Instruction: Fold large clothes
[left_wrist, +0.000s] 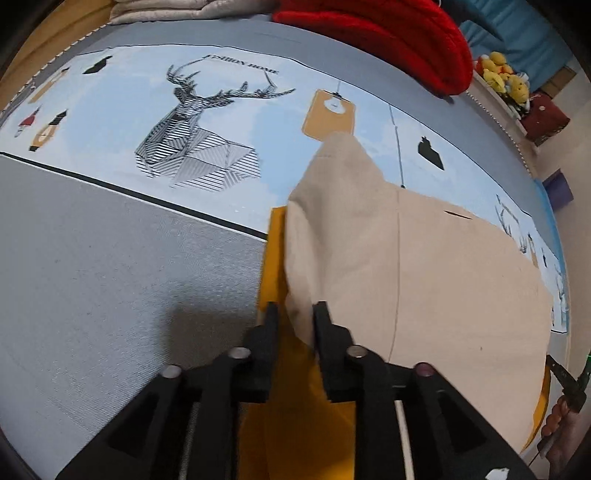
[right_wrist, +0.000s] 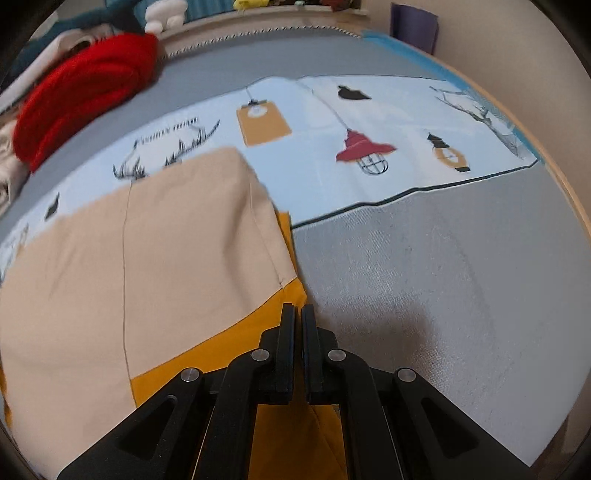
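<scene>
A large garment, beige (left_wrist: 424, 266) with a mustard-yellow part (left_wrist: 273, 251), lies on a printed bed cover. My left gripper (left_wrist: 295, 314) is shut on a bunched beige fold at the garment's left edge. In the right wrist view the beige panel (right_wrist: 147, 258) lies over the yellow layer (right_wrist: 229, 343). My right gripper (right_wrist: 298, 314) is shut on the yellow edge at the garment's right corner, jaws nearly touching. The other gripper and a hand (left_wrist: 565, 398) show at the far right of the left wrist view.
The bed cover has a grey band (left_wrist: 110, 277) and a pale blue deer-print panel (left_wrist: 192, 125). A red knitted item (left_wrist: 388, 33) and light folded fabric (left_wrist: 166, 11) lie at the far side. A shelf with plush toys (left_wrist: 506, 77) stands beyond.
</scene>
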